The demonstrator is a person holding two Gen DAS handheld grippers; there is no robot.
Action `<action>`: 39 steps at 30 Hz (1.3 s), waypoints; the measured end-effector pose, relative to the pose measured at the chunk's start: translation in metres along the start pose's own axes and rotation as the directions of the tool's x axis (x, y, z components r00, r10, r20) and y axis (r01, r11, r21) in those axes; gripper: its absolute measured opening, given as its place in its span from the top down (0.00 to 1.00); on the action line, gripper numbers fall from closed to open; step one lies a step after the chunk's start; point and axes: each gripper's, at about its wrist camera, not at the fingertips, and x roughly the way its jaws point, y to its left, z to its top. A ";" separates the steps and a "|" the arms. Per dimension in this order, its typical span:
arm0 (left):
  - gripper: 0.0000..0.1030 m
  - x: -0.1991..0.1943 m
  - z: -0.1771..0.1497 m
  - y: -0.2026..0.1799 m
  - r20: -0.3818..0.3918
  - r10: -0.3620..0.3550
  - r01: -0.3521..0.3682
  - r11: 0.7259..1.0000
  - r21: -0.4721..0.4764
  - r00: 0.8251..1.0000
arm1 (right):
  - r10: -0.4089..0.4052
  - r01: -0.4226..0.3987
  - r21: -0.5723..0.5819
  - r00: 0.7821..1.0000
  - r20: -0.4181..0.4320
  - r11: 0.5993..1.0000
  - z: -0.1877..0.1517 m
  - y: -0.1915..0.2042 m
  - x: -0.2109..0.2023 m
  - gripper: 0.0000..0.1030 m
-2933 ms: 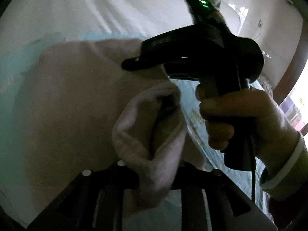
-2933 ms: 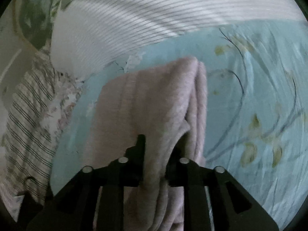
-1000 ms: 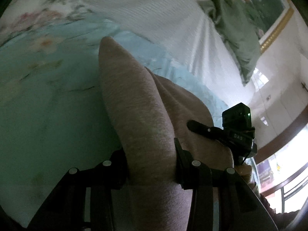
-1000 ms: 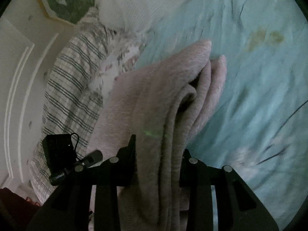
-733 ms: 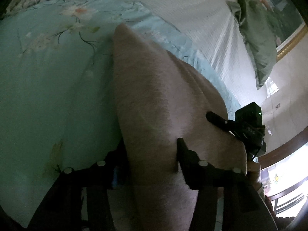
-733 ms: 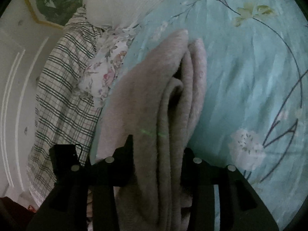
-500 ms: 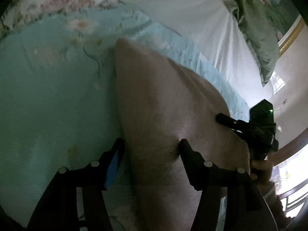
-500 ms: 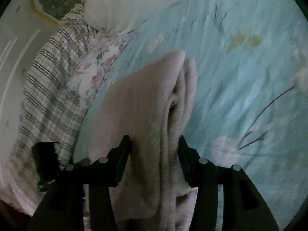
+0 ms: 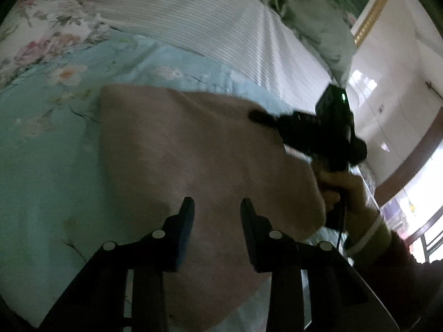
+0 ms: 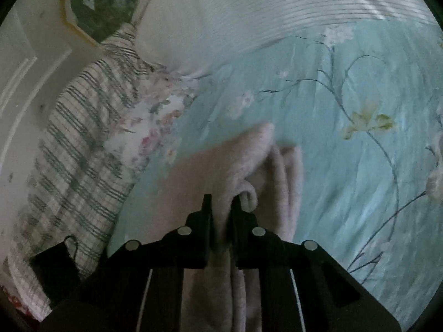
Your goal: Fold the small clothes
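Observation:
A pink knitted garment (image 9: 193,152) lies folded on the teal flowered bedspread (image 9: 41,152). My left gripper (image 9: 217,207) hovers over its near part. Its jaws are closing, still apart, and only the flat cloth surface shows in the gap. The right gripper (image 9: 257,116), held by a hand (image 9: 337,191), reaches in at the garment's right edge. In the right wrist view the right gripper (image 10: 221,204) is closing, its jaws narrow and pinching a thin fold of the garment (image 10: 249,152). The rolled layers lie just right of the fingers.
White striped bedding (image 9: 221,27) and a green pillow (image 9: 304,13) lie beyond the garment. A plaid blanket (image 10: 83,138) and a floral cloth (image 10: 155,127) border the bedspread (image 10: 346,166) on the left. A wall and a bright window (image 9: 415,207) stand at the right.
The thick fold that filled the left jaws is out of them and the garment lies flatter. The right jaws have narrowed from a thick bunch onto a thin fold.

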 end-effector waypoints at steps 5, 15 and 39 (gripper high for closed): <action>0.67 0.020 -0.013 0.003 -0.067 0.029 -0.030 0.999 -0.013 0.997 | 0.014 -0.013 0.092 1.000 -0.010 0.996 -0.014 -0.019 -0.012 0.84; 0.67 -0.011 -0.027 -0.006 -0.054 0.032 -0.031 0.999 0.033 0.998 | 0.090 -0.087 -0.104 0.996 0.026 0.991 -0.079 0.043 -0.106 0.67; 0.68 -0.003 -0.066 -0.007 -0.116 0.122 -0.109 0.988 0.112 0.986 | -0.192 0.193 0.022 0.980 -0.043 0.981 -0.129 0.006 -0.060 1.00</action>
